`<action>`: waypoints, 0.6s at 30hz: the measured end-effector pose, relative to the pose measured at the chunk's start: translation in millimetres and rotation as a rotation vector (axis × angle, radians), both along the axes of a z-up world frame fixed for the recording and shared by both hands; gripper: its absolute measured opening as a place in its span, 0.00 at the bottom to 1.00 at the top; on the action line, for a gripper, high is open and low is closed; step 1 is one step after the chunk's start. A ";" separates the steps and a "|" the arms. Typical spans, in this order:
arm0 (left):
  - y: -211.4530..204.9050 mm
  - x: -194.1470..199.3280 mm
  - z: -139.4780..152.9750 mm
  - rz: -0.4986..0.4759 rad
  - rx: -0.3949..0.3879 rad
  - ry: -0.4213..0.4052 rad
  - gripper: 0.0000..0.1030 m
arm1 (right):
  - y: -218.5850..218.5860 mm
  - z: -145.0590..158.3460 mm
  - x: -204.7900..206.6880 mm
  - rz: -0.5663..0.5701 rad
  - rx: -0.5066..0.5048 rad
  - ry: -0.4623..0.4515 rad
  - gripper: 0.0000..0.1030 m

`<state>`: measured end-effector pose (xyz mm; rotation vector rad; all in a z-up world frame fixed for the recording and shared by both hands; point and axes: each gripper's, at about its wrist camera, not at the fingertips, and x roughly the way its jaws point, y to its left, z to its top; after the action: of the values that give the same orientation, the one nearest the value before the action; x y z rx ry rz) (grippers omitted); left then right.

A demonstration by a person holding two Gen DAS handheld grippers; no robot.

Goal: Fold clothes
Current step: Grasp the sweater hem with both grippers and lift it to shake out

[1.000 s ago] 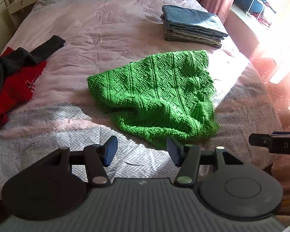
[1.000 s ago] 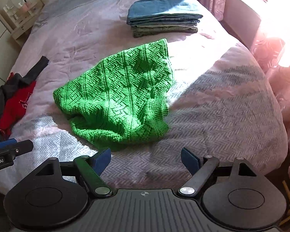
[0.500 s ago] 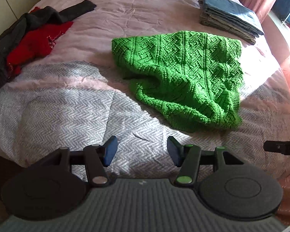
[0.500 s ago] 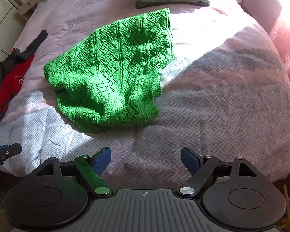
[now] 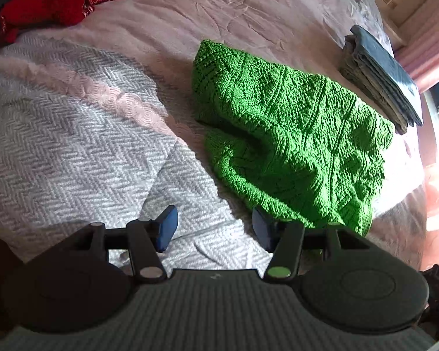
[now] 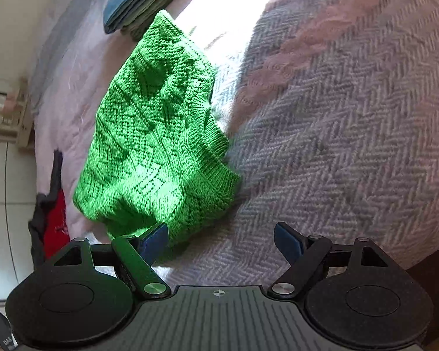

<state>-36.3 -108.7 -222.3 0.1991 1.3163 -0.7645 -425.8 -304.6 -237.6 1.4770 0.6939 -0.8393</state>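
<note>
While we hold both grippers low over the bed [image 5: 73, 134], nothing is pinched in either one. Our left gripper [image 5: 212, 228] has its jaws wide apart, and its right blue pad sits just at the near edge of the green sweater [image 5: 292, 134]. Our right gripper [image 6: 221, 241] is spread wide too, and its left blue pad is right at the sweater's [image 6: 155, 134] near hem. We cannot tell if the pads touch the knit. The sweater lies bunched and wrinkled on the bed [image 6: 351, 117], partly on the grey zigzag blanket and partly on the pink sheet. Past the sweater, close to its far corner, sits a neat stack of folded clothes [image 5: 383, 79]. Far off to the sweater's left lies a red and dark pile of clothes [image 5: 55, 3].
</note>
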 end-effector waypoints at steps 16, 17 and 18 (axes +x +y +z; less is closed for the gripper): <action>-45.5 54.0 -89.0 0.117 -0.064 0.202 0.57 | -2.4 -72.7 28.3 -0.223 0.042 -0.122 0.80; -49.7 56.4 -95.2 0.121 -0.065 0.203 0.57 | -3.3 -75.6 30.9 -0.226 0.035 -0.128 0.80; -53.8 58.3 -101.3 0.121 -0.067 0.206 0.57 | -4.7 -78.4 33.7 -0.228 0.026 -0.134 0.79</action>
<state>22.0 -162.5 -323.6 -0.0139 1.4800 -0.7397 -392.1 -309.3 -316.0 1.6409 0.4438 -0.8966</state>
